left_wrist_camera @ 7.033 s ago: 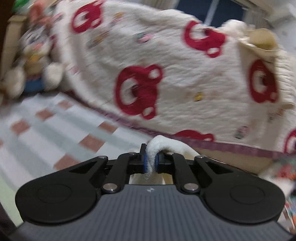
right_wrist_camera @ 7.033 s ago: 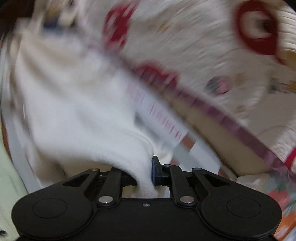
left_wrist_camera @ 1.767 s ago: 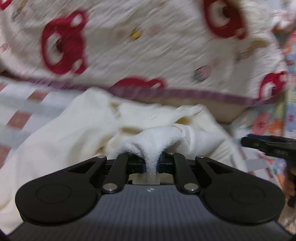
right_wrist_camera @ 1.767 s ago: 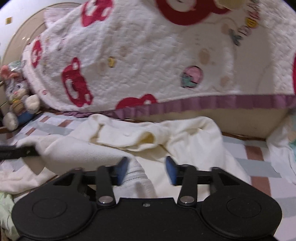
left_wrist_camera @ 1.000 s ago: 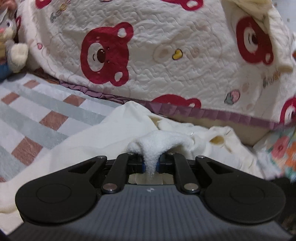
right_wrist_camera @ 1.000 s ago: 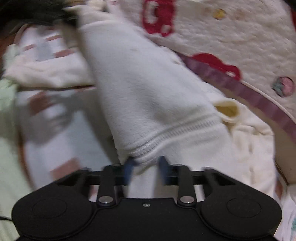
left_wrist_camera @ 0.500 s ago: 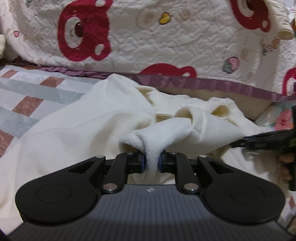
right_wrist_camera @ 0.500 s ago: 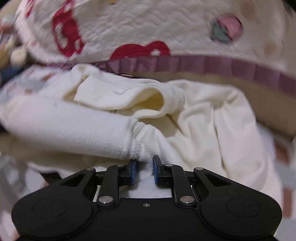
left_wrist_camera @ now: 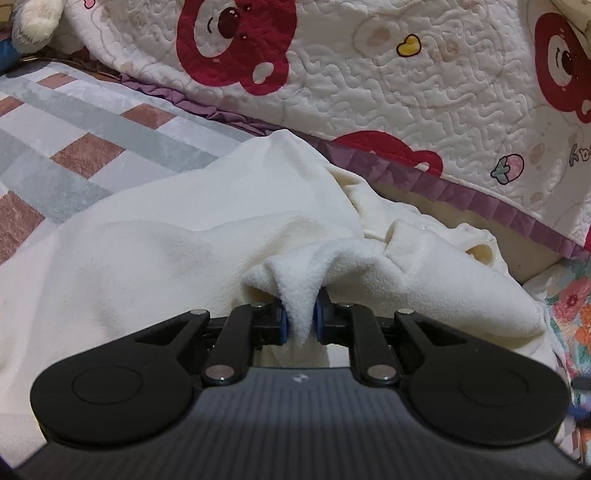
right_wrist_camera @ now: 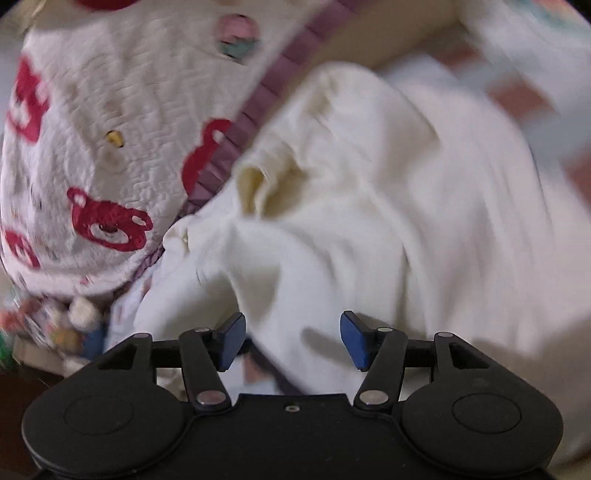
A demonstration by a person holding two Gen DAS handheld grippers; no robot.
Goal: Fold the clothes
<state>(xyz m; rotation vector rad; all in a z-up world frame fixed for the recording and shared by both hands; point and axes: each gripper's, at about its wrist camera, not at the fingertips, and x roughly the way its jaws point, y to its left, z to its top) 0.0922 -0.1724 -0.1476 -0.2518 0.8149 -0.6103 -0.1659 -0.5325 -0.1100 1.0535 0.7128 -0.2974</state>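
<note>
A white quilted blanket printed with red bear faces and edged in a purple ruffle (left_wrist_camera: 369, 81) filled the back of the left wrist view, draped down to the bed. In front of it lay a bedsheet checked in grey, white and reddish-brown squares (left_wrist_camera: 74, 140), bare on the left side of that view. The cream fleece garment (left_wrist_camera: 155, 258) lay crumpled on this sheet, its far edge touching the purple ruffle, with an open cuff showing a yellower inside (left_wrist_camera: 480, 253) on the right. In the blurred right wrist view the same cream fleece garment (right_wrist_camera: 388, 203) spread across the middle and right, beside the tilted bear blanket (right_wrist_camera: 110, 129).

The left gripper (left_wrist_camera: 300, 320) was nearly closed, its blue pads (left_wrist_camera: 282, 325) pinching a raised fold of the white fleece that stood up between them. The right gripper (right_wrist_camera: 293, 339) had its jaws opening, already wide apart; the garment lay just under and ahead of its blue pads (right_wrist_camera: 352, 338), but they were not pressing on the cloth.

A plush toy's pale foot (left_wrist_camera: 35, 20) showed at the upper left corner.
</note>
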